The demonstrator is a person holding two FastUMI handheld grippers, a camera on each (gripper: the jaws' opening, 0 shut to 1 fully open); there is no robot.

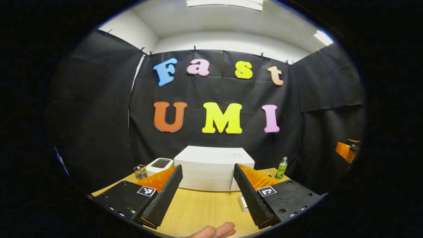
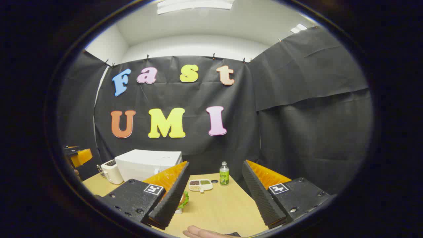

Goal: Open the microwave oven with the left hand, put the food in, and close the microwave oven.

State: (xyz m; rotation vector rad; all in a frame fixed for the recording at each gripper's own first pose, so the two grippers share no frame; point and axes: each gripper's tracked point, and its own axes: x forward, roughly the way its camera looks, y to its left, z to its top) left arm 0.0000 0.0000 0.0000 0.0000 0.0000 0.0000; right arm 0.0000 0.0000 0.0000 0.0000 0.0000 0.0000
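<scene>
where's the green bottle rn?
The green bottle stands upright at the table's far edge, right of the microwave and beside the small compartment dish; the left gripper view shows it right of the microwave too.

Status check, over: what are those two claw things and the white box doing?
Left hand-held gripper open, right hand-held gripper open. White box-shaped microwave oven shut, untouched. Nothing in the way.

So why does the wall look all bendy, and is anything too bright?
Left gripper view: the fisheye lens bows the booth wall, the ceiling light glares white, and the microwave is sharp. Right gripper view: the same curving toward the edges, a washed-out ceiling light, and a sharp bottle on the table.
</scene>
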